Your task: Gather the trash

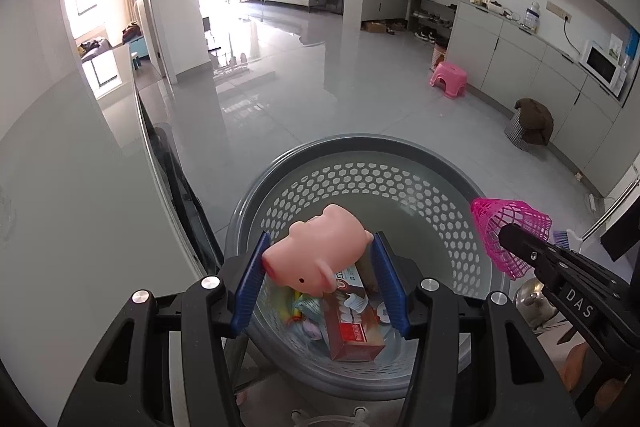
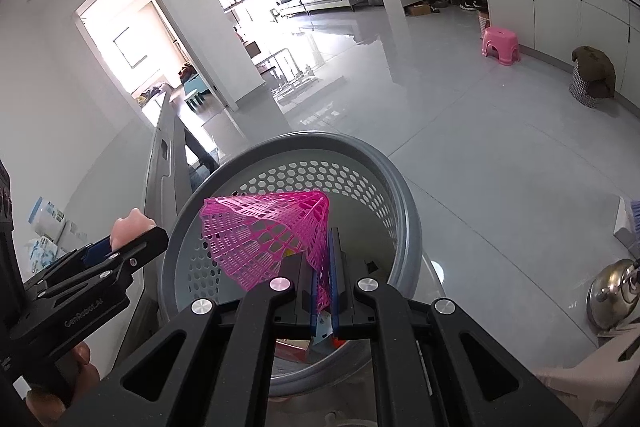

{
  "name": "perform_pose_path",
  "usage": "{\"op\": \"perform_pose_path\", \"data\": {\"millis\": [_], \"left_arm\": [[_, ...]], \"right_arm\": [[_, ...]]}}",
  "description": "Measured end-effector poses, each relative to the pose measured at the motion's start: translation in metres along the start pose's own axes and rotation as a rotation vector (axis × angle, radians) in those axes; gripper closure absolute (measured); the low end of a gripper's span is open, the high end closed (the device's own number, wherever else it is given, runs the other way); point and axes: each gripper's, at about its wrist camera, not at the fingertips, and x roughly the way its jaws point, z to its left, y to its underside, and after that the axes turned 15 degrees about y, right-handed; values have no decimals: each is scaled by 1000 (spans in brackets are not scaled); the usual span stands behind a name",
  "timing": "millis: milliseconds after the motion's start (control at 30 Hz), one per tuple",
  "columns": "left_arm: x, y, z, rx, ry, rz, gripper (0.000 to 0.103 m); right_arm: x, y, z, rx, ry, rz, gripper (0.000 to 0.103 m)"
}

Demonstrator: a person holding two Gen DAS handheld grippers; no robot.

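Observation:
My left gripper (image 1: 320,247) is shut on a pink rubber pig toy (image 1: 316,253) and holds it over the grey perforated trash basket (image 1: 360,147). In the basket lie a red toothpaste box (image 1: 352,331) and colourful wrappers (image 1: 298,309). My right gripper (image 2: 325,267) is shut on a pink plastic mesh net (image 2: 264,231) and holds it over the same basket (image 2: 404,207). The right gripper with the net also shows at the right of the left wrist view (image 1: 508,231). The left gripper with the pig shows at the left of the right wrist view (image 2: 128,227).
A white table edge (image 1: 80,187) runs along the left of the basket. A steel kettle (image 2: 612,291) stands at the right. A pink stool (image 1: 448,77), a cloth-covered bin (image 1: 528,125) and white cabinets (image 1: 520,55) stand across the glossy grey floor.

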Motion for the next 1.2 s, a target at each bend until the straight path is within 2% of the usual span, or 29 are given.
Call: {"op": "perform_pose_path", "data": {"millis": [100, 167, 233, 567, 600, 667, 867, 1200], "left_arm": [[-1, -1, 3, -13, -16, -2, 49], [-3, -2, 5, -23, -25, -11, 40], [-7, -3, 9, -31, -31, -24, 30], [-24, -1, 16, -51, -74, -56, 22], [-25, -2, 16, -53, -78, -59, 22], [-28, -1, 16, -58, -86, -66, 21], [-36, 3, 15, -67, -97, -78, 15], [-52, 9, 9, -58, -136, -109, 8]], "right_arm": [[2, -2, 5, -17, -16, 4, 93], [2, -5, 9, -28, -21, -4, 64], [-1, -6, 12, -32, -24, -29, 52], [-3, -2, 20, -48, -45, -18, 48], [-3, -1, 20, -52, -45, -13, 47], [-4, -1, 21, -58, -42, -11, 37], [-11, 1, 21, -76, -29, -22, 32], [-23, 3, 17, -63, -21, -43, 30]]}}
